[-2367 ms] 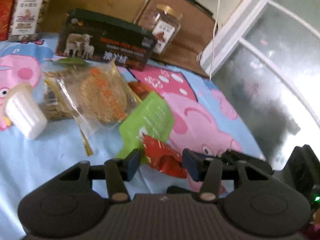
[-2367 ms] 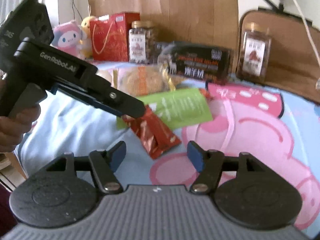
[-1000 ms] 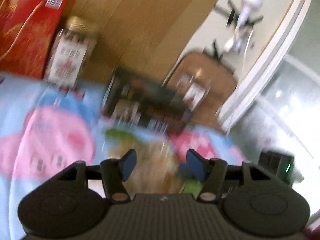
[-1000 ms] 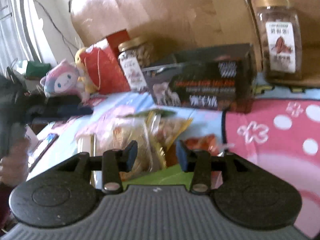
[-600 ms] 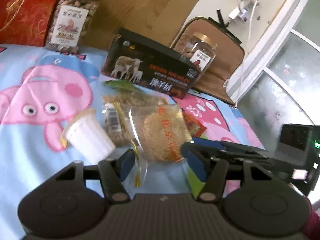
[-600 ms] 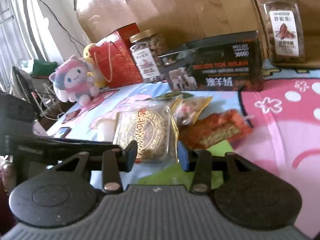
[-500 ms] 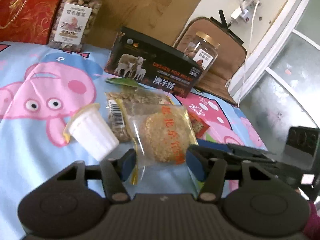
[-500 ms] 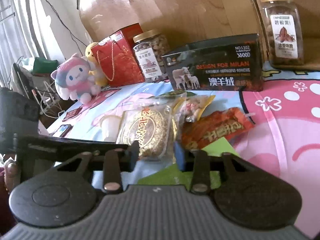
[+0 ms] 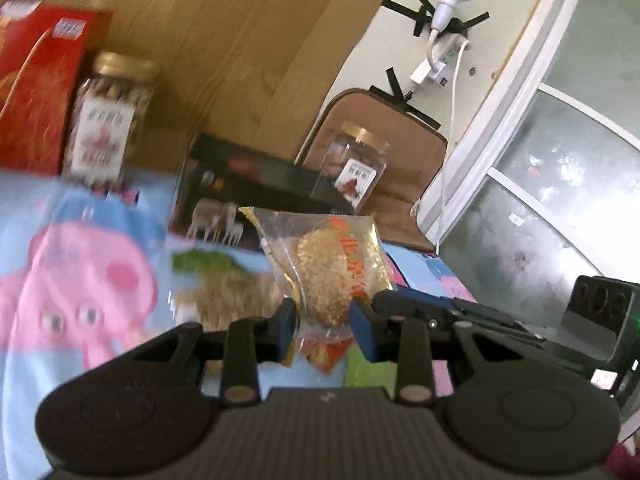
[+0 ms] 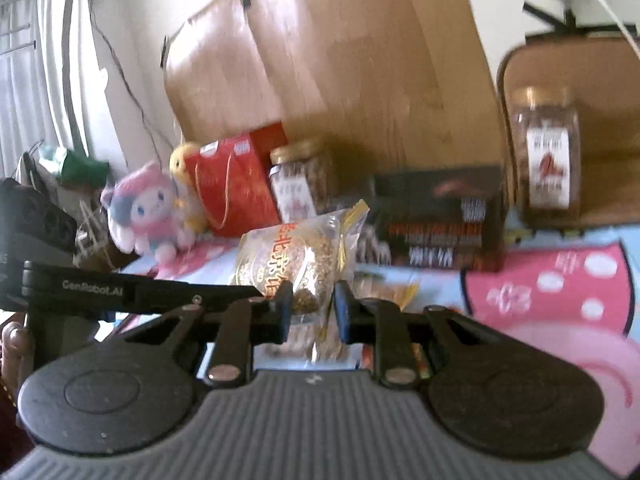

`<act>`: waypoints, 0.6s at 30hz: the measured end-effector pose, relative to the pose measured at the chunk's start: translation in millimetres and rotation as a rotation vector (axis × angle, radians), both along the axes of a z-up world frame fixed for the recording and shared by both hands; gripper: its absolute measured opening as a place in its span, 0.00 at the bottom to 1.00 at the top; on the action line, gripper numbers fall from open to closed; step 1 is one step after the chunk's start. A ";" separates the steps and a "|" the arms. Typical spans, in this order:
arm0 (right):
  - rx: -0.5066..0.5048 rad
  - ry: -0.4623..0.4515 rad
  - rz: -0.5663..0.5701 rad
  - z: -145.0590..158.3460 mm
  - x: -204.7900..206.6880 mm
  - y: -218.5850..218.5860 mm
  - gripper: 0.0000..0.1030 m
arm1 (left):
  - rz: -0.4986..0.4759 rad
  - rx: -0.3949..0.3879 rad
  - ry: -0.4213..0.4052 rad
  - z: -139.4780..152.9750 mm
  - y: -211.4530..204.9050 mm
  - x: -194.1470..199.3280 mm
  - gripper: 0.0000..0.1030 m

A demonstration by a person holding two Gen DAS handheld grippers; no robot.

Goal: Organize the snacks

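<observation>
A clear bag with a round golden sesame cake and orange lettering (image 9: 332, 268) is lifted off the bed, held upright. My left gripper (image 9: 323, 326) and my right gripper (image 10: 310, 306) are both shut on its lower edge; the bag also shows in the right wrist view (image 10: 296, 256). The right gripper's arm (image 9: 460, 312) enters the left view from the right. Below lie a second clear cracker bag (image 9: 224, 296), a red snack pack (image 9: 324, 354) and a green pouch (image 9: 364, 368).
On the Peppa Pig sheet (image 9: 80, 280) at the back stand a dark box with sheep picture (image 9: 248, 196), two gold-lidded nut jars (image 9: 108, 120) (image 10: 546, 152), a red gift bag (image 10: 236, 184) and a plush toy (image 10: 148, 208). A glass door (image 9: 540, 200) is right.
Both grippers closed on the sesame cake bag and lifted it off the sheet; the views tilted upward. The white cup is out of sight.
</observation>
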State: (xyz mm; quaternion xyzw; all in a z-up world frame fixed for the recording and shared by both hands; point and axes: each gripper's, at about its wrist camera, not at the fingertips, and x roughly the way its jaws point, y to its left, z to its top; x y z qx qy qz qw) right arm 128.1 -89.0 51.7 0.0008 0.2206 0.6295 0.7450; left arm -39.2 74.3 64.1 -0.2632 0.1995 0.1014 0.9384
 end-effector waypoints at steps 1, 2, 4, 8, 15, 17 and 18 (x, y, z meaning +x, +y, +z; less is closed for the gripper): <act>0.000 -0.012 -0.008 1.0 4.2 4.0 0.24 | 0.000 0.019 0.007 4.2 4.0 8.9 0.29; -0.006 -0.021 -0.021 3.3 9.4 10.7 0.24 | 0.002 0.040 0.014 9.1 8.8 19.6 0.29; -0.004 -0.029 -0.042 8.6 23.6 23.0 0.24 | 0.004 0.070 0.016 19.0 17.7 40.0 0.30; 0.021 -0.023 -0.082 25.3 64.2 53.1 0.24 | 0.032 0.105 -0.001 35.6 46.9 78.8 0.30; -0.045 -0.020 -0.100 19.5 120.3 126.8 0.25 | 0.129 0.050 0.048 19.1 109.9 133.9 0.31; -0.075 -0.017 -0.106 9.0 130.1 141.8 0.28 | 0.150 0.048 0.083 8.8 119.0 146.0 0.32; -0.092 -0.007 -0.110 4.1 134.1 148.8 0.32 | 0.171 0.056 0.109 5.2 121.5 150.0 0.34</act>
